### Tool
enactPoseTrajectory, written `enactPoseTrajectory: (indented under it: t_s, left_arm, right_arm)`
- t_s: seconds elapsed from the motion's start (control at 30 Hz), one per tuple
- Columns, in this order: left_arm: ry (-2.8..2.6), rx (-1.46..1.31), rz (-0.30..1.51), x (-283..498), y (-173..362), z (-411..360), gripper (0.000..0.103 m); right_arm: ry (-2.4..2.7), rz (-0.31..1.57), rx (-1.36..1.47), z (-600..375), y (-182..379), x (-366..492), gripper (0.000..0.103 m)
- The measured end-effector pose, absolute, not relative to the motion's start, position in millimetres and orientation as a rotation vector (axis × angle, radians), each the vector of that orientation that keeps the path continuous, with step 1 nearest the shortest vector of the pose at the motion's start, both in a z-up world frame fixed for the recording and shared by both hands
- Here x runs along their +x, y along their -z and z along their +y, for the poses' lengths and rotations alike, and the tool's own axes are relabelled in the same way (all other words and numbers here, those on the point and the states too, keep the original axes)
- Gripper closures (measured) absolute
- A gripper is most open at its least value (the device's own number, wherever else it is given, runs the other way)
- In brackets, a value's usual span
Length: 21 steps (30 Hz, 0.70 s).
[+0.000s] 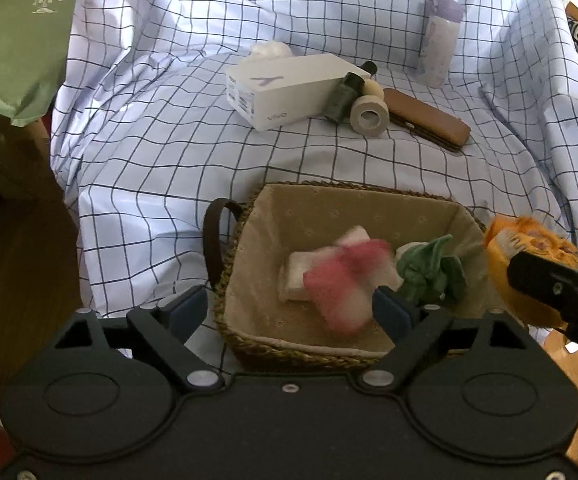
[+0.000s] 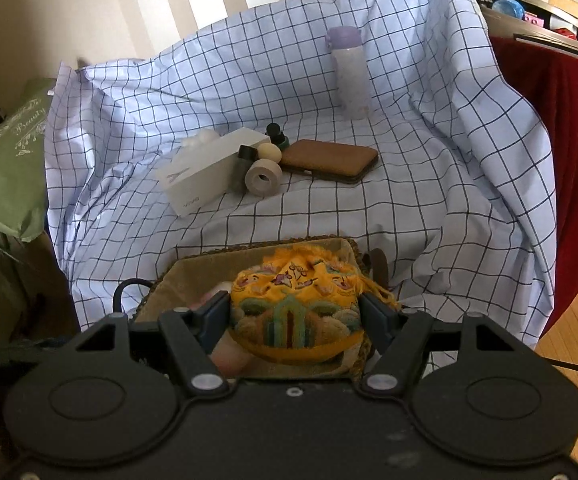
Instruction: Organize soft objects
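A woven basket point(image 1: 225, 276) with a beige liner sits at the front of the checked cloth. In it lie a folded white cloth point(image 1: 295, 276), a blurred pink and white sock point(image 1: 341, 292) and a crumpled green cloth point(image 1: 429, 272). My left gripper point(image 1: 289, 310) hovers over the basket's near side, open, and its pads do not press on the sock between them. My right gripper point(image 2: 297, 316) is shut on a yellow embroidered pouch point(image 2: 295, 304) above the basket point(image 2: 169, 284). In the left wrist view that pouch point(image 1: 529, 240) shows at the basket's right edge.
Farther back on the cloth lie a white box point(image 1: 285, 92), a dark bottle point(image 1: 339, 98), a tape roll point(image 1: 369, 116) and a brown case point(image 1: 429, 120). A lilac bottle point(image 1: 441, 36) stands behind. A green cushion point(image 1: 13, 52) lies left, a red cloth point(image 2: 561, 152) hangs right.
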<state>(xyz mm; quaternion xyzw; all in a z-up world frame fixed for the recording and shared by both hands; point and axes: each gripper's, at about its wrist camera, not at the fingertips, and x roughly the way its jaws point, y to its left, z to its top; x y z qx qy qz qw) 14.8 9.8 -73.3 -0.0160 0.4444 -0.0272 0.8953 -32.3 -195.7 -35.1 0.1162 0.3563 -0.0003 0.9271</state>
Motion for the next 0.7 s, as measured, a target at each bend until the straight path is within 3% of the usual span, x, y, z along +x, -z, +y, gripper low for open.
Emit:
enactPoseTrajectory:
  t_s: [0.7]
  left_arm:
    - [0.038,-0.010,0.915,11.4,74.2,10.3,0.017]
  right_arm:
    - [0.007,0.743,0.228,-193.8,37.6,-31.0,0.035]
